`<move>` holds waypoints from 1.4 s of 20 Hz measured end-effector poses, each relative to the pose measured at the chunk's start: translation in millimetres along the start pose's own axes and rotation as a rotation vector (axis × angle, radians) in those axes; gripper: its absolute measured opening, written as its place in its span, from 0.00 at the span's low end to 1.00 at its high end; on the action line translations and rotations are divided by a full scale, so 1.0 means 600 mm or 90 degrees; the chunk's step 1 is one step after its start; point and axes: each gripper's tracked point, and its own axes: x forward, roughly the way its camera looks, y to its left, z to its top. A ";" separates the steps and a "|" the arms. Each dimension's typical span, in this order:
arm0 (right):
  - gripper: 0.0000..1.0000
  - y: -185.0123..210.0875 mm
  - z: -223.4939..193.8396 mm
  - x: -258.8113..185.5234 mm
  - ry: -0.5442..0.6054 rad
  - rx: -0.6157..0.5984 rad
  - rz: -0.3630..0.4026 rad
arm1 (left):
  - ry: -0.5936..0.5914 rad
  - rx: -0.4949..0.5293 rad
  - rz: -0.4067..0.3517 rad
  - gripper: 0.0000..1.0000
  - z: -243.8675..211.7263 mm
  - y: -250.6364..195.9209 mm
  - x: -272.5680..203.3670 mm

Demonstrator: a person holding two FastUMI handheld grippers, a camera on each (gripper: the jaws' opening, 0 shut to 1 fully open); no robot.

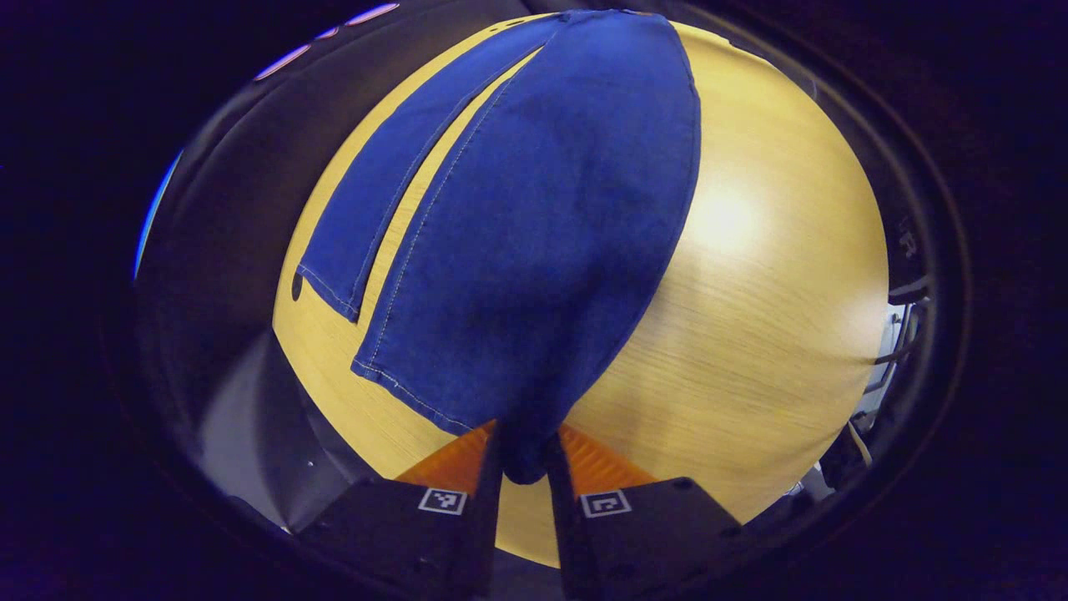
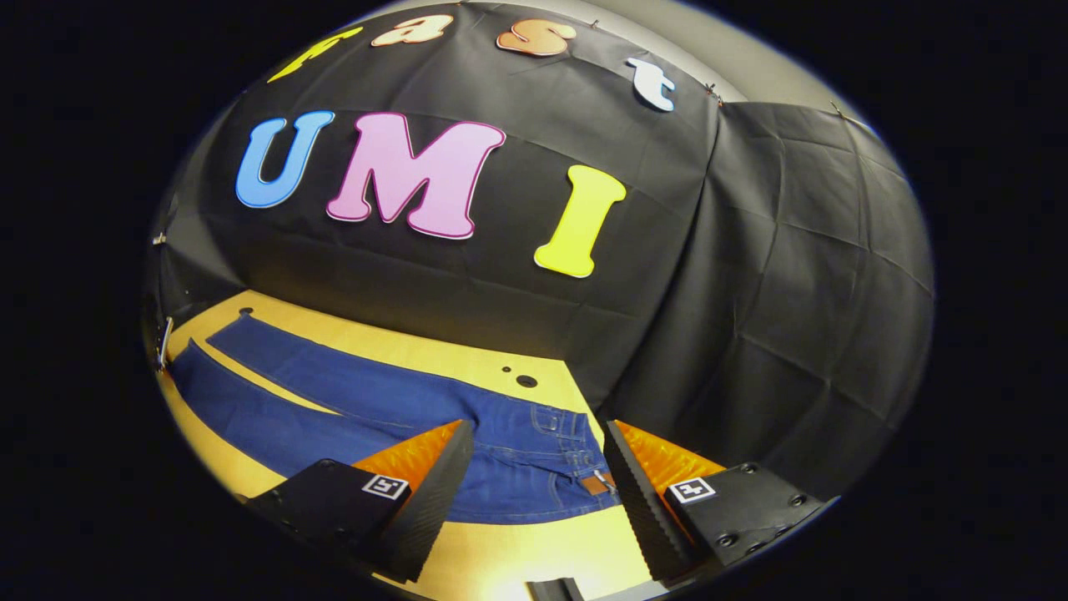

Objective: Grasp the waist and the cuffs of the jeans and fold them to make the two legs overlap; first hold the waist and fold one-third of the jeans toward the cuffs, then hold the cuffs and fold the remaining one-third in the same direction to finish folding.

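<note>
Left gripper view: the left tool (image 1: 526,467) is closed on a fold of the dark blue denim jeans (image 1: 534,242), and both fingers (image 1: 488,467) press the cloth between them, close to the cuff end of one leg. This leg rises from the light yellow wooden worktop (image 1: 776,317) towards the tool, so its near part seems lifted, though the fisheye bending makes this hard to judge. Its hemmed cuff edge (image 1: 409,392) runs to the left of the fingers. The second leg (image 1: 375,209) lies flat on the worktop to the left, with a narrow strip of wood between the two legs, and its cuff is farther from the tool.

Right gripper view: the right tool (image 2: 534,484) is above the worktop (image 2: 517,551) with its two fingers (image 2: 438,484) wide apart, and they touch nothing. Between them, farther off, lies the waist (image 2: 576,455) of the jeans (image 2: 350,409) with belt loops and a small brown patch. The two legs stretch away to the left, flat and side by side. Behind the worktop hangs the black cloth wall (image 2: 751,292).
</note>
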 end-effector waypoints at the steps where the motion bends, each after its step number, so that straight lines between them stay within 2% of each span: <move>1: 0.97 -0.011 -0.001 0.007 0.000 -0.008 -0.004 | 0.004 0.012 0.026 0.19 0.005 0.000 -0.002; 3: 0.96 -0.032 -0.004 0.023 -0.005 -0.043 -0.007 | 0.003 0.050 0.062 0.16 0.005 0.000 0.000; 4: 0.96 -0.048 -0.006 0.034 -0.007 -0.070 -0.013 | -0.005 0.055 0.065 0.12 0.008 -0.005 0.001; 6: 0.96 -0.080 -0.008 0.056 -0.014 -0.132 -0.018 | -0.006 0.046 0.064 0.06 0.006 -0.003 -0.001; 9: 0.96 -0.113 -0.029 0.093 -0.012 -0.239 -0.001 | -0.002 0.016 0.044 0.06 0.003 -0.003 0.000; 10: 0.96 -0.122 -0.042 0.104 -0.002 -0.282 0.014 | 0.001 0.008 0.038 0.06 0.004 -0.004 0.000; 11: 0.96 -0.129 -0.055 0.111 0.007 -0.326 0.036 | 0.003 0.005 0.033 0.10 0.005 -0.004 -0.002; 12: 0.96 -0.131 -0.077 0.117 0.016 -0.372 0.065 | 0.004 0.005 0.033 0.06 0.006 -0.006 -0.002; 13: 0.96 -0.128 -0.102 0.122 0.029 -0.422 0.102 | 0.006 0.004 0.036 0.06 0.005 -0.005 -0.001; 16: 0.96 -0.129 -0.205 0.138 0.092 -0.581 0.206 | 0.013 0.000 0.048 0.06 0.005 -0.007 -0.001; 18: 0.96 -0.133 -0.281 0.144 0.151 -0.649 0.270 | 0.018 0.001 0.052 0.06 0.005 -0.008 -0.001; 21: 0.96 -0.158 -0.353 0.167 0.216 -0.717 0.284 | 0.020 -0.016 0.061 0.06 0.005 -0.008 -0.003; 24: 0.97 -0.145 -0.393 0.192 0.222 -0.762 0.311 | 0.025 -0.035 0.067 0.06 0.009 -0.010 -0.001; 25: 0.96 -0.142 -0.409 0.199 0.233 -0.789 0.320 | 0.027 -0.035 0.067 0.10 0.007 -0.010 -0.001; 26: 0.96 -0.135 -0.427 0.205 0.241 -0.816 0.335 | 0.030 -0.034 0.067 0.06 0.008 -0.010 -0.002; 28: 0.96 -0.121 -0.442 0.219 0.228 -0.872 0.348 | 0.036 -0.035 0.069 0.06 0.008 -0.011 -0.002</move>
